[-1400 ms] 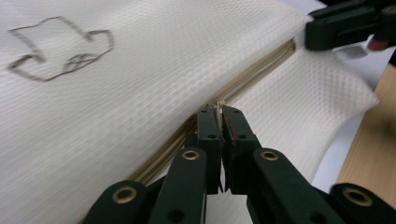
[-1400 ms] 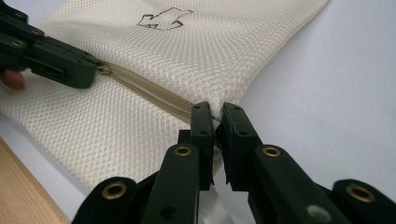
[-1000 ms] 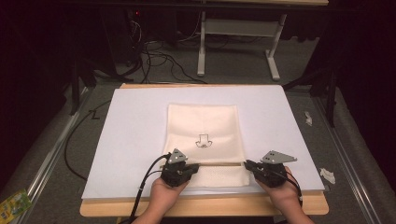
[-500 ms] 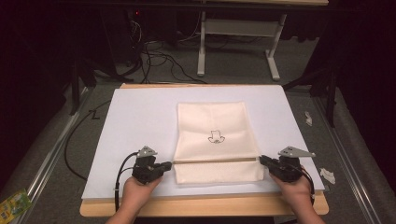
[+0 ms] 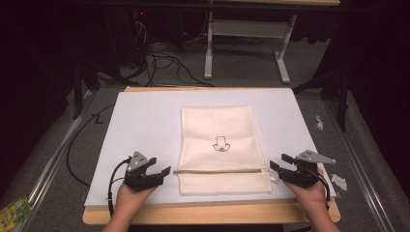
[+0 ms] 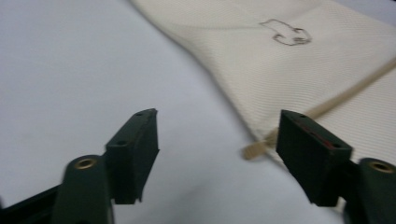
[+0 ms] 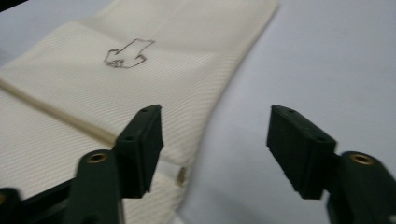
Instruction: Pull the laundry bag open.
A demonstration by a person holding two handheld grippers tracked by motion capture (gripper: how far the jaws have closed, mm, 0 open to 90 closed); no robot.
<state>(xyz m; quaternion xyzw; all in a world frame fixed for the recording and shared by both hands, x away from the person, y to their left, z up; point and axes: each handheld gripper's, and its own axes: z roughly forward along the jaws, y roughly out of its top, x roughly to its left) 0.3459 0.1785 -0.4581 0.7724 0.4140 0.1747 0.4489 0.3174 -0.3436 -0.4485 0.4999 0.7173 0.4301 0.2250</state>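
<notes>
Cream woven fabric pouch [image 5: 221, 149], rectangular and flat, with a small dark outline drawing [image 5: 221, 144] at its middle and a tan zipper line [image 5: 220, 170] across its near part, lay between your two tools on the white sheet [image 5: 145, 125] covering the wooden table [image 5: 208, 212]. Your left gripper [image 5: 157, 175] sat just to the pouch's left, jaws spread wide and holding nothing, and pointing toward the zipper's end. In the left gripper view [image 6: 217, 154] a tan zipper tab [image 6: 255, 149] stuck out from the pouch's edge, close to the right-hand jaw; you could not tell whether it touched. Your right gripper [image 5: 278, 166] sat just beside the pouch's opposite edge, jaws likewise parted and empty. In the right gripper view [image 7: 215, 149] the left-hand jaw hung over the cloth's edge. Beyond your right tool, small white scraps [image 5: 338, 181] lay on the grey floor [image 5: 58, 159].
</notes>
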